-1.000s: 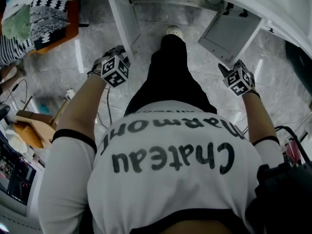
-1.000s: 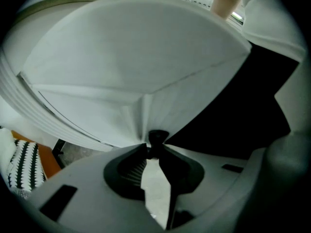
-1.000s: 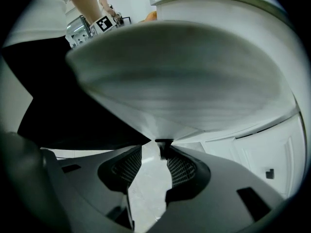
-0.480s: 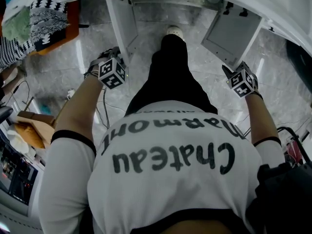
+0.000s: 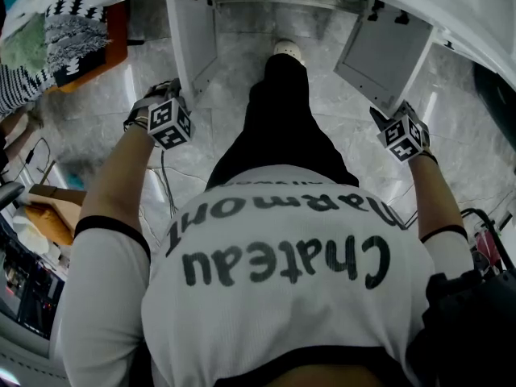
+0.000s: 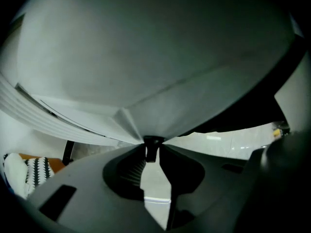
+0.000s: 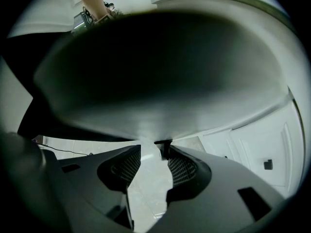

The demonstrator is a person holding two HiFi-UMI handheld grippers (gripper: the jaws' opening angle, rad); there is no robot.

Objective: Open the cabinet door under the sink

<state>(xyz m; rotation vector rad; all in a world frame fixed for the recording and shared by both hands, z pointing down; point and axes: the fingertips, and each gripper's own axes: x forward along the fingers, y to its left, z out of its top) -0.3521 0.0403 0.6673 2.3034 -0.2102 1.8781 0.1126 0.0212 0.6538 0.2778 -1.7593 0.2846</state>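
looking down past the person's white shirt (image 5: 274,280), the count is simple: two grippers, one in each hand, and two cabinet doors, one at each gripper. the left gripper (image 6: 153,147) points steeply down with the thin edge of the left cabinet door (image 5: 193,35) right at its tips. its jaws stand narrow and, as far as i can judge, closed about that edge, though they have just been easing apart. the right gripper (image 7: 153,149) also points down, at the free end of the right cabinet door (image 5: 383,51). its jaws have just been opening too and stand clearly wider. the door's edge sits between the tips beside one pad, with pale floor showing past the other, so that hold looks let go. each door is swung out from the cabinet, its long face running from the hinge side toward its own gripper, and each hand is far nearer its own door than the other's. between the doors are one dark trouser leg (image 5: 278,119) and one pale shoe (image 5: 286,51) on the marble floor (image 5: 234,79). beyond them the cabinet opening (image 5: 258,14) lies under the white counter edge (image 5: 476,22). the opening looks done, so i judge the coming move turns on drawing each pair of jaws straight back off its edge.
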